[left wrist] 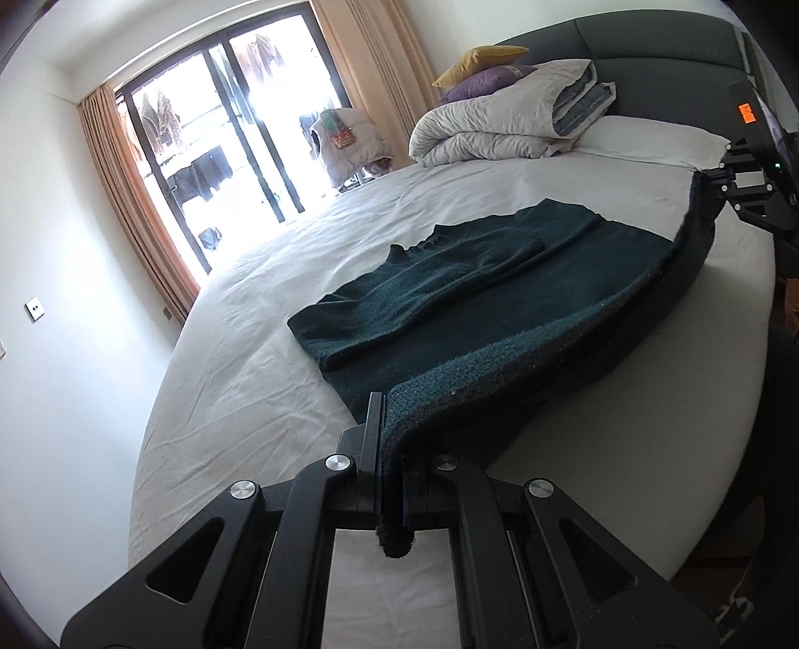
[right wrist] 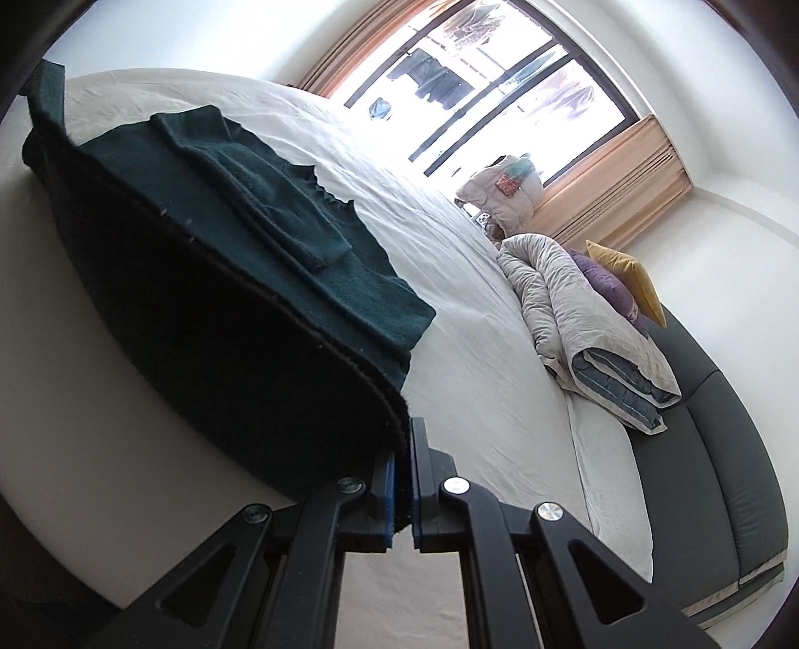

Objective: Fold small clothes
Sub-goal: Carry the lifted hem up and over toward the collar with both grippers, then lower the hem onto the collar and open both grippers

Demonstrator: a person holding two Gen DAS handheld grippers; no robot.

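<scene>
Dark green knit sweater (left wrist: 449, 279) lies on the white bed sheet (left wrist: 239, 379), neck end toward the window, sleeves folded in over the chest. Its hem edge is lifted off the sheet and stretched in a sagging line between the two grippers.

Left gripper (left wrist: 387, 449): jaws closed on one hem corner, a tuft of knit poking out behind the pads. Cloth runs forward and to the right from there.

Right gripper (right wrist: 403, 479): jaws closed on the other hem corner; sweater spreads forward and to the left of it. From the left wrist view this gripper sits at the far right, holding its corner above the mattress.

Farther off: folded duvet (left wrist: 504, 120), purple cushion (left wrist: 479, 82) and yellow cushion (left wrist: 482, 62) by the dark headboard (left wrist: 649, 45). Window (left wrist: 224, 125) with peach curtains (left wrist: 145, 209) beyond.
</scene>
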